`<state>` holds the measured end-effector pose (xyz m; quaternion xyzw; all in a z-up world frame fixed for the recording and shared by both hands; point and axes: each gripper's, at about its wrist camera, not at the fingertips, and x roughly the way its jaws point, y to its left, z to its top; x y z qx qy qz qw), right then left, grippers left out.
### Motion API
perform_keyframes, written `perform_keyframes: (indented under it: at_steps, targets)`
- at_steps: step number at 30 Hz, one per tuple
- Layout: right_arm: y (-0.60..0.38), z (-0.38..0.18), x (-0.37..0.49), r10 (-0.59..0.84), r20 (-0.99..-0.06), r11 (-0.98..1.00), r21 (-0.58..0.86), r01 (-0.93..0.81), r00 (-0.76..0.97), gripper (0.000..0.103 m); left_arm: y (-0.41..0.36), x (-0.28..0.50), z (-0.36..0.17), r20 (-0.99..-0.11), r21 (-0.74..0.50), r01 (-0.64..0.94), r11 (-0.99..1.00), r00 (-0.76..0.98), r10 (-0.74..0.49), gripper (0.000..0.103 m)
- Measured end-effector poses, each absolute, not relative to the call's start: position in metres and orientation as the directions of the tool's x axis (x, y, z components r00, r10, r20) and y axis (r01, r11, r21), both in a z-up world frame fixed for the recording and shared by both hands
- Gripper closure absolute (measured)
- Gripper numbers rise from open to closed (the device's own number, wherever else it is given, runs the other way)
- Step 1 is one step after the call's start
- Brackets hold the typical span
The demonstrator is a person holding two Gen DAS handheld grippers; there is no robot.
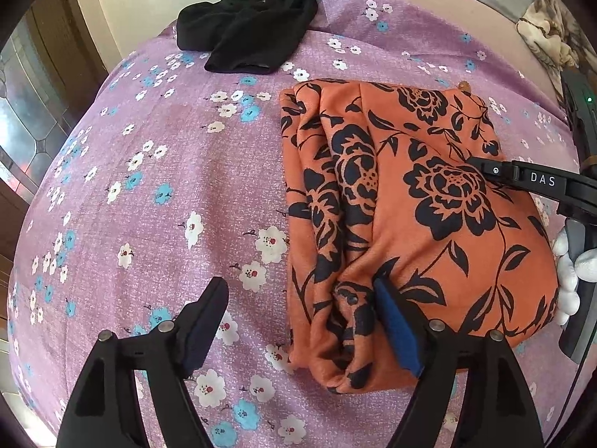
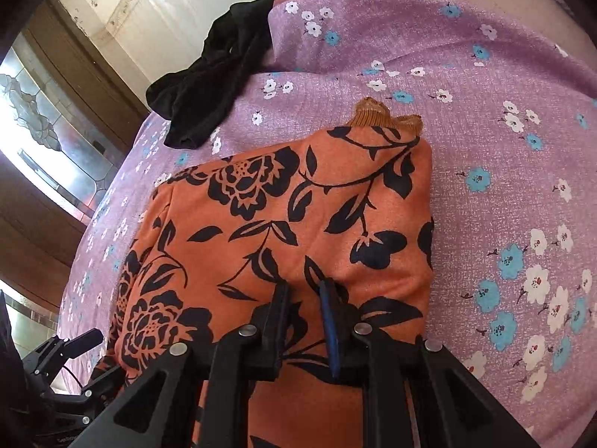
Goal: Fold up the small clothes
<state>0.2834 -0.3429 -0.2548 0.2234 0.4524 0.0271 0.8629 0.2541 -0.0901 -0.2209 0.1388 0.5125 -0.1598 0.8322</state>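
An orange garment with black flowers [image 1: 418,201] lies folded into a thick bundle on the purple flowered bedsheet [image 1: 168,186]. My left gripper [image 1: 302,291] is open wide at its near left edge; its right finger touches the cloth, its left finger is over bare sheet. In the right wrist view the same garment [image 2: 298,224] fills the centre. My right gripper [image 2: 304,289] hovers low over it with the fingers close together, a narrow gap between them, and no cloth visibly pinched. The right gripper also shows at the left wrist view's right edge [image 1: 485,166].
A crumpled black garment [image 1: 250,18] lies at the far edge of the bed, also seen in the right wrist view [image 2: 212,74]. A wall, a wooden door frame and patterned glass [image 2: 44,112] stand to the left. A patterned cloth [image 1: 548,30] lies at far right.
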Motion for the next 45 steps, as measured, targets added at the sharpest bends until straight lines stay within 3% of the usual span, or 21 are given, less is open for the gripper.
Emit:
perform_keyframes:
  at_steps: [11,14,18,22,25,29,34,40,45]
  targets:
    - [-0.332,-0.236,0.26,0.186,-0.772,0.917,0.359,0.175,0.608,0.082,-0.088,0.254,-0.221,-0.894,0.08,0.398,0.914,0.433,-0.111,0.018]
    - [-0.332,-0.219,0.241,0.238,-0.738,0.891,0.425,0.16,0.632,0.083,-0.088,0.253,-0.22,-0.892,0.086,0.396,0.914,0.439,-0.107,0.018]
    - [-0.314,-0.205,0.214,0.242,-0.734,0.919,0.383,0.094,0.634,0.083,-0.087,0.251,-0.22,-0.891,0.082,0.391,0.917,0.441,-0.108,0.018]
    - [-0.296,-0.229,0.201,0.219,-0.772,0.944,0.321,0.07,0.597,0.082,-0.085,0.25,-0.221,-0.892,0.081,0.388,0.918,0.439,-0.107,0.018]
    - [-0.293,-0.243,0.198,0.224,-0.743,0.95,0.31,0.027,0.631,0.081,-0.086,0.251,-0.222,-0.891,0.089,0.382,0.92,0.443,-0.098,0.015]
    - [-0.306,-0.249,0.2,0.284,-0.717,0.909,0.412,0.058,0.636,0.081,-0.085,0.254,-0.224,-0.892,0.095,0.366,0.926,0.445,-0.085,0.01]
    - [-0.302,-0.25,0.197,0.26,-0.705,0.917,0.395,0.061,0.66,0.081,-0.083,0.26,-0.232,-0.895,0.093,0.328,0.94,0.442,-0.065,0.0]
    - [-0.299,-0.246,0.192,0.235,-0.71,0.914,0.393,0.098,0.663,0.081,-0.076,0.265,-0.229,-0.906,0.032,0.297,0.954,0.411,-0.097,0.0]
    - [-0.306,-0.245,0.171,0.262,-0.678,0.888,0.448,0.104,0.687,0.081,-0.066,0.263,-0.198,-0.846,0.016,0.259,0.966,0.519,-0.125,0.0]
